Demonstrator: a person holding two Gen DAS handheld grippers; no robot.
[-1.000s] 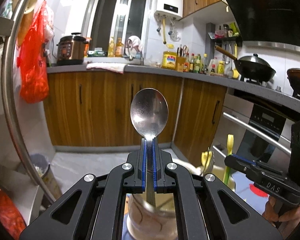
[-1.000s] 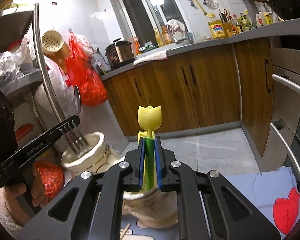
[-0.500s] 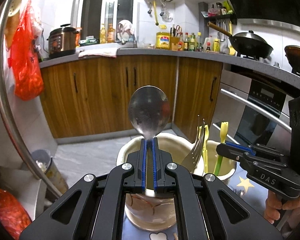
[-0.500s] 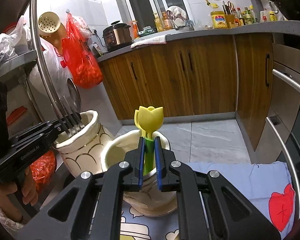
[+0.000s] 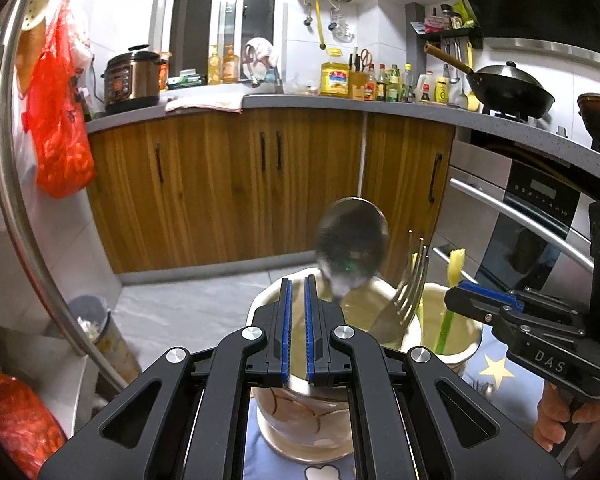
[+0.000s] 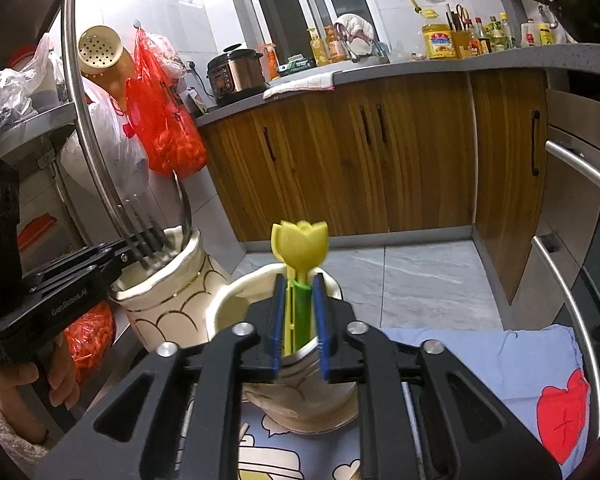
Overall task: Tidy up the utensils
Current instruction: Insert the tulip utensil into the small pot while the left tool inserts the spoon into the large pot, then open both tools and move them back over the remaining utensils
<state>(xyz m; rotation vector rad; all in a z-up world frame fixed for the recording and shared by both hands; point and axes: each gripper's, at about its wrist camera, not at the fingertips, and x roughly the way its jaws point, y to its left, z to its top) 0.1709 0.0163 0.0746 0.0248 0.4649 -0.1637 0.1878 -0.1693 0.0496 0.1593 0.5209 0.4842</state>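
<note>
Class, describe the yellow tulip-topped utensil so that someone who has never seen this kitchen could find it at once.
Start at the blue patterned cloth in front of the wooden cabinets, where two cream holders stand. The nearer cream holder has the tulip-topped utensil standing in it, between the pads of the right claw, which are opening. Its yellow flower head and green stem set it apart from the metal fork and spoon next door.

Two holders side by side on cloth (image 6: 500,364). Left holder (image 5: 300,420) has spoon (image 5: 352,248) and fork (image 5: 408,292) in it; right holder (image 6: 300,400) has tulip-topped utensil (image 6: 300,248). Cabinets (image 5: 228,184) behind, counter (image 5: 300,102) on top.
</note>
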